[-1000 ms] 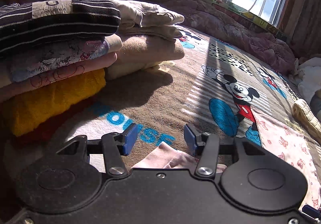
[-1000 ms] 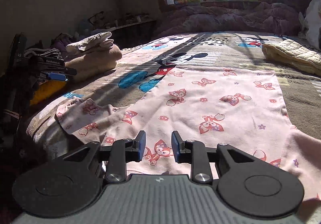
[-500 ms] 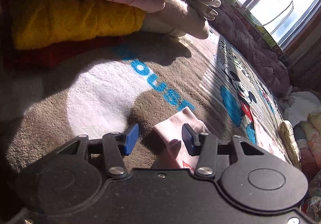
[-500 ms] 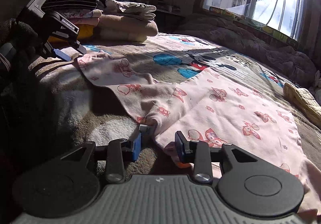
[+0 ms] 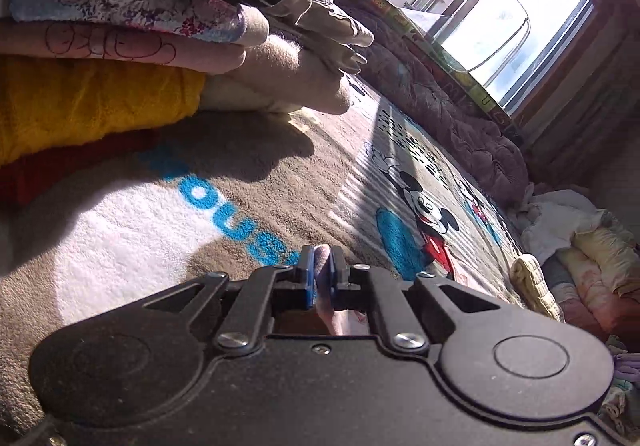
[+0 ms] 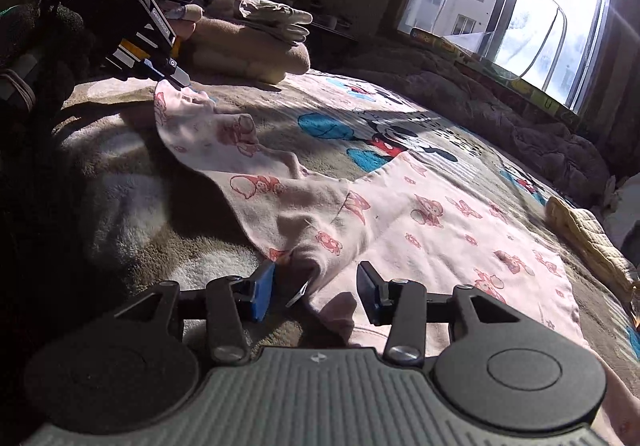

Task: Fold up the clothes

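A pale pink garment (image 6: 400,214) printed with small red cartoon figures lies spread on a Mickey Mouse blanket (image 5: 248,174). My left gripper (image 5: 321,274) is shut on the tip of its sleeve (image 5: 322,258); in the right wrist view that gripper (image 6: 178,76) pinches the sleeve end (image 6: 168,98) at the far left. My right gripper (image 6: 314,288) sits at the garment's near edge by the underarm. Its jaws are opening, and a fold of the pink cloth (image 6: 316,266) lies between the blue pads without being pressed.
A stack of folded clothes (image 5: 120,58), with striped, floral, pink, yellow and red layers, stands at the left next to folded beige pieces (image 5: 304,86). A purple quilt (image 6: 520,126) lines the window side. A yellow quilted cloth (image 6: 588,242) and loose laundry (image 5: 580,246) lie at the right.
The left jaws closed onto the pink sleeve tip as that gripper rolled and sank. The right gripper swung from over the garment's middle to its near edge, and its jaws widened.
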`<state>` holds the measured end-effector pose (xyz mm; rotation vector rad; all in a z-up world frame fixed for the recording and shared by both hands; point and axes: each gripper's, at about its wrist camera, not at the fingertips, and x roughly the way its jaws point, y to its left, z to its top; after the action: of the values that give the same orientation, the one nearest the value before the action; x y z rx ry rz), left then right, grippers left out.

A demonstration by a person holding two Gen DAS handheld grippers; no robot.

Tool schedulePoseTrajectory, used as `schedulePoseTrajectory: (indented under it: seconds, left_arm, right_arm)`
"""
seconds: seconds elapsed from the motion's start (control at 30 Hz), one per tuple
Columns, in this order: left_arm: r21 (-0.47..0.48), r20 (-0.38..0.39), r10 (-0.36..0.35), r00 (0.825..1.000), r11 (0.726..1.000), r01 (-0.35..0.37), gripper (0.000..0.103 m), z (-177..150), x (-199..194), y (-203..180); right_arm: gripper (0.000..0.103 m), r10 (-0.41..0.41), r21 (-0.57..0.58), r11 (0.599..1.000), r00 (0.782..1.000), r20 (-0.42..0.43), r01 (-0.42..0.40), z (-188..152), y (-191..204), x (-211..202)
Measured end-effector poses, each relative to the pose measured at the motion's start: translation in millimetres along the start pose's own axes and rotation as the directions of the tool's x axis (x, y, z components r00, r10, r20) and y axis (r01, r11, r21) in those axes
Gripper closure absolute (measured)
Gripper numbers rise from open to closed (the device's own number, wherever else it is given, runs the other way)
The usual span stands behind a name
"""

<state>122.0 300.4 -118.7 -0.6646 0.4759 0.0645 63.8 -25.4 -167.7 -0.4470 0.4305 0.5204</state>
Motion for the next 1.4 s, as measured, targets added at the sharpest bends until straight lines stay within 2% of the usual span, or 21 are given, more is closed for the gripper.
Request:
schedulePoseTrajectory:
  seconds: [0.1, 0.2, 0.43, 0.6, 0.77, 0.8, 0.87, 0.9, 1.0, 1.03, 1.07, 1.13, 1.2, 1.23, 1.27, 1.33, 1.4]
  left_arm:
    - [0.019, 0.099, -0.066, 0.993, 0.998, 0.064, 0.099, 11, -14, -7]
    - [0.028, 0.167, -0.097, 0.981, 0.995, 0.093, 0.099, 18, -23, -9]
    - [0.098, 0.142, -0.048, 0.989, 0.995, 0.034, 0.099, 22, 3, -9]
    - [0.118, 0.138, -0.046, 0.989, 0.993, 0.029, 0.099, 24, 12, -7]
    - [0.175, 0.076, 0.082, 0.994, 0.98, -0.095, 0.099, 15, 40, -3]
    - [0.199, 0.063, 0.126, 0.99, 0.97, -0.136, 0.098, 13, 45, -5]
    - [0.28, 0.06, 0.241, 0.969, 0.927, -0.248, 0.095, 6, 58, -10]
    - [0.319, 0.063, 0.298, 0.952, 0.898, -0.302, 0.088, 2, 64, -13]
    - [0.332, 0.115, 0.413, 0.904, 0.841, -0.427, 0.087, -2, 68, -17]
    - [0.361, 0.152, 0.454, 0.878, 0.801, -0.477, 0.087, -5, 66, -23]
    - [0.395, 0.186, 0.472, 0.862, 0.767, -0.505, 0.086, -8, 62, -31]
    - [0.413, 0.205, 0.429, 0.88, 0.777, -0.475, 0.086, -13, 52, -43]
    - [0.423, 0.18, 0.346, 0.921, 0.818, -0.39, 0.083, -19, 44, -60]
    - [0.451, 0.165, 0.294, 0.941, 0.827, -0.337, 0.083, -26, 42, -72]
    - [0.476, 0.153, 0.262, 0.953, 0.825, -0.303, 0.083, -33, 40, -81]
    - [0.565, 0.08, 0.158, 0.984, 0.807, -0.175, 0.083, -58, 41, -109]
    - [0.638, 0.03, 0.081, 0.996, 0.766, -0.081, 0.082, -79, 40, -132]
  right_arm:
    - [0.056, 0.001, -0.024, 1.0, 1.0, 0.009, -0.001, 1, 3, 0]
    - [0.054, 0.009, -0.048, 0.999, 1.0, 0.021, -0.008, 2, 5, 1]
    - [0.053, 0.102, -0.074, 0.992, 0.994, 0.026, -0.1, 6, 10, 6]
    - [0.053, 0.195, 0.029, 0.98, 0.981, 0.005, -0.195, 6, -1, 7]
    - [0.051, 0.257, 0.082, 0.963, 0.966, -0.009, -0.255, 3, -5, 5]
    - [0.051, 0.262, 0.083, 0.962, 0.965, -0.011, -0.26, 4, -5, 5]
    - [0.051, 0.267, 0.083, 0.961, 0.964, -0.019, -0.265, 5, -6, 5]
    - [0.051, 0.267, 0.081, 0.961, 0.963, -0.023, -0.265, 6, -5, 5]
    - [0.051, 0.262, 0.065, 0.964, 0.965, -0.03, -0.259, 8, -1, 4]
    - [0.051, 0.261, 0.06, 0.964, 0.965, -0.029, -0.259, 9, 0, 3]
    - [0.051, 0.26, 0.058, 0.964, 0.965, -0.028, -0.258, 9, 1, 1]
    - [0.051, 0.261, 0.053, 0.964, 0.965, -0.024, -0.26, 8, 4, -2]
    - [0.051, 0.282, 0.056, 0.958, 0.959, -0.021, -0.281, 8, 6, -5]
    - [0.053, 0.298, 0.056, 0.954, 0.954, -0.02, -0.296, 7, 9, -7]
    - [0.053, 0.31, 0.048, 0.95, 0.95, -0.022, -0.309, 5, 12, -11]
    - [0.052, 0.33, 0.025, 0.944, 0.944, -0.028, -0.329, 1, 18, -20]
    - [0.052, 0.346, 0.017, 0.938, 0.938, -0.035, -0.346, -4, 20, -31]
